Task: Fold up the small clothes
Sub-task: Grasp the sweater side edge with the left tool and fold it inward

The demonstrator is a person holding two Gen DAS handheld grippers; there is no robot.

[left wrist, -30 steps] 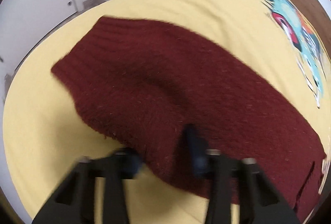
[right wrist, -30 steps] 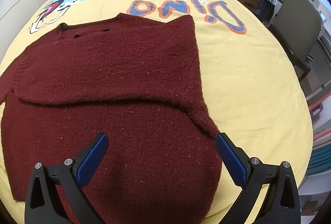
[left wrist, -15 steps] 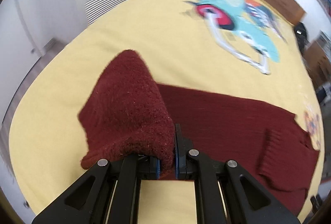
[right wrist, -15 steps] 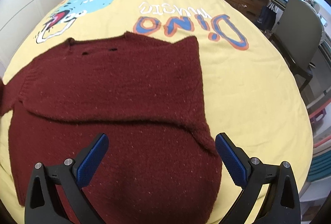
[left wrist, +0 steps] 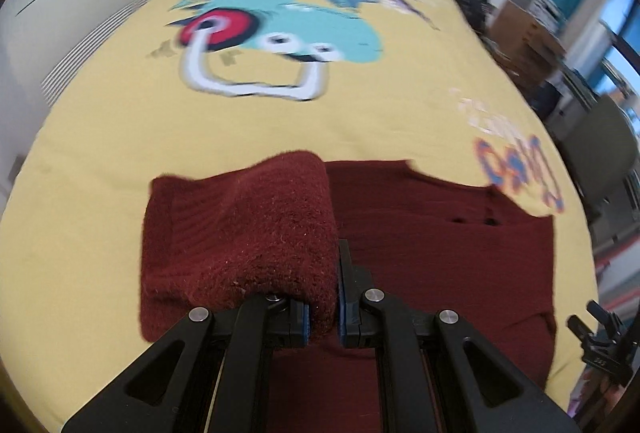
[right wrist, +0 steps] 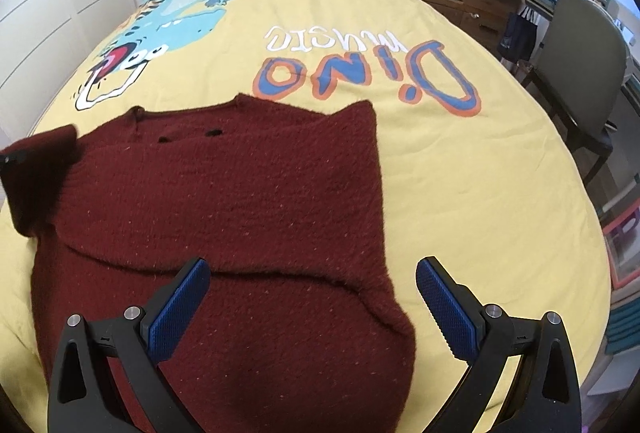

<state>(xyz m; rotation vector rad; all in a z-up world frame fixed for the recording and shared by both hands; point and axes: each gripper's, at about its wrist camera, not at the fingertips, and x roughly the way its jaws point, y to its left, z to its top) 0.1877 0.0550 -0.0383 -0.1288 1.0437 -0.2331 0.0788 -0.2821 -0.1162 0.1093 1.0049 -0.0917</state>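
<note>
One yellow bedspread (right wrist: 460,173), printed with a dinosaur and lettering, covers the bed and carries the whole job; its cloth looks loose enough that a dragged garment could ruck it and skew the fold. Spread across its near end lies the maroon knit sweater (right wrist: 240,201), body flat, with the right side apparently already turned in along a soft ridge. Being thick and fuzzy, it will likely cling to itself, so a sleeve carried over too low may drag the layer beneath out of line. The left sleeve (left wrist: 240,233) is lifted off the bedspread, bunched and drooping over the left hand-held gripper (left wrist: 322,317), whose jaws are pinched tight on the knit. That bite holds a thick wad near the pad tips, so the sleeve could slip free mid-swing, or drop as a lump instead of lying flat. The right hand-held gripper (right wrist: 312,297) hovers above the lower body with jaws wide apart, holding nothing; if it does not pin the body, the whole sweater may slide.
</note>
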